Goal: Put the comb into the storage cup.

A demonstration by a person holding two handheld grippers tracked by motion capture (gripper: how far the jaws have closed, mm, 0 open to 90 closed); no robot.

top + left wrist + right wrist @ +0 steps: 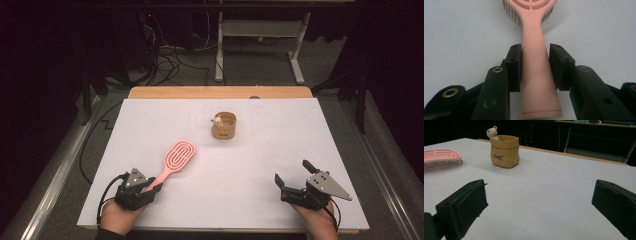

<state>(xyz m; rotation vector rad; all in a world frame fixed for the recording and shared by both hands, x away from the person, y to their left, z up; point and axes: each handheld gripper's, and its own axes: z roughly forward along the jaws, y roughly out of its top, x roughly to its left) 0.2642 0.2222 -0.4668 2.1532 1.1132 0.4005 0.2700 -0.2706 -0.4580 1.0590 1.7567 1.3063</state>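
The left gripper (534,62) is pinching the handle of the pink hairbrush (174,161), which is lying near-left of the tan bear pot (224,126). The right gripper (294,176), near-right of the pot, is holding its jaws spread, gripping nothing.

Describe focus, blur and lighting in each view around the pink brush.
High view: evenly lit white table, dark surroundings, the pink brush sharp. Left gripper view: the brush handle is soft close up between the left gripper pads. Right gripper view: the right gripper is blurred, the tan pot clearer.
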